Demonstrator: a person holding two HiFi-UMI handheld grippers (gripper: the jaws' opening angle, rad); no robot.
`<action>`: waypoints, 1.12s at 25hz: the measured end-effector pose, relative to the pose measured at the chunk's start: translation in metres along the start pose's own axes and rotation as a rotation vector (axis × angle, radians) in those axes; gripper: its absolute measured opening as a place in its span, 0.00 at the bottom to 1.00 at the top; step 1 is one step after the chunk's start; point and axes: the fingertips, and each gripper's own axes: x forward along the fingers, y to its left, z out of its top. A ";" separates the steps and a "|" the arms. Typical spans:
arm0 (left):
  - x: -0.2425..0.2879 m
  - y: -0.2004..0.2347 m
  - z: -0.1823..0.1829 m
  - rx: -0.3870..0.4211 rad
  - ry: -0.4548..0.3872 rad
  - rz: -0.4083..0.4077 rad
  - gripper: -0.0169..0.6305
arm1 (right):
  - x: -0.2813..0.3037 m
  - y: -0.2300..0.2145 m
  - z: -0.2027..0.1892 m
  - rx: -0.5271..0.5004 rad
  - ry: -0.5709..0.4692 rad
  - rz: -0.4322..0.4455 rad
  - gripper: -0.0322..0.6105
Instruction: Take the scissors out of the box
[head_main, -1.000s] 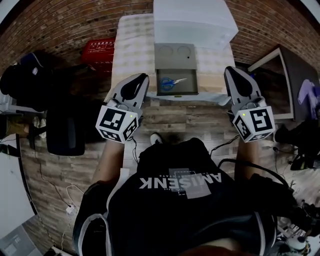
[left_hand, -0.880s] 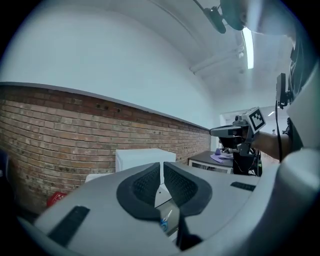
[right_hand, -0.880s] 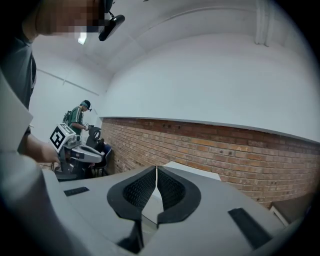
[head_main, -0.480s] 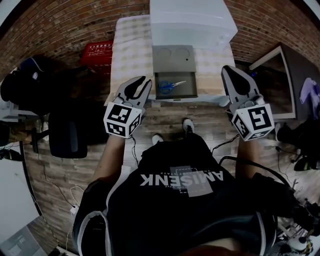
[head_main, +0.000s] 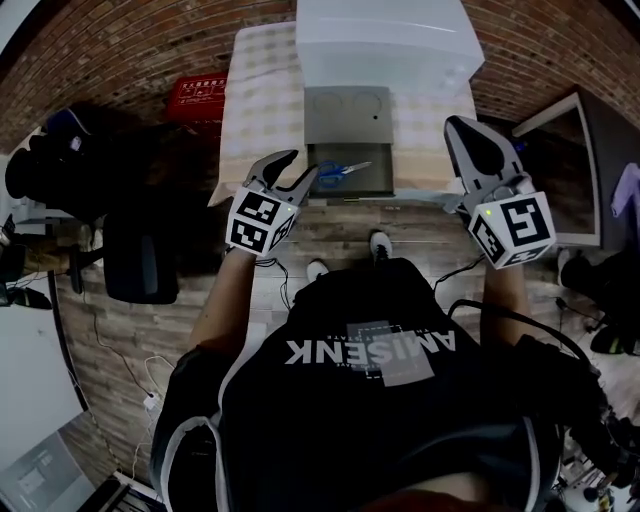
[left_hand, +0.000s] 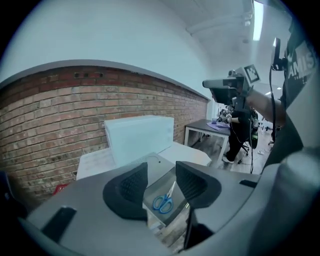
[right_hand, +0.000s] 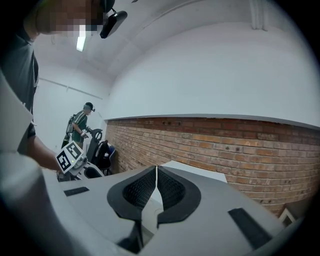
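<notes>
Head view: we are holding the left claw (head_main: 297, 168) at the near edge of the pale checked desk (head_main: 260, 100). Its jaws are apart, having just been opening, with nothing gripped. The blue-handled scissors (head_main: 340, 169) are lying inside the open grey rectangular box (head_main: 378, 180), just beside that claw. The right claw (head_main: 462, 130) is hovering right of the box.

Left gripper view: we are seeing the scissors (left_hand: 163, 202) through the gap between the parted jaws.

Right gripper view: the jaws are meeting, closed and empty.

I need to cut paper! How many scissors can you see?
1. The blue-handled scissors lie inside the open grey box on the table. None show elsewhere, though the white container behind could hide more.
</notes>
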 end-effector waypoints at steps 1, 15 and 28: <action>0.009 -0.001 -0.006 0.016 0.027 -0.015 0.30 | 0.002 -0.003 -0.002 0.000 0.002 0.006 0.12; 0.091 -0.010 -0.111 0.089 0.375 -0.126 0.42 | 0.008 -0.038 -0.022 0.002 0.032 0.036 0.12; 0.138 -0.012 -0.170 0.190 0.568 -0.219 0.44 | 0.004 -0.056 -0.049 0.026 0.078 -0.001 0.12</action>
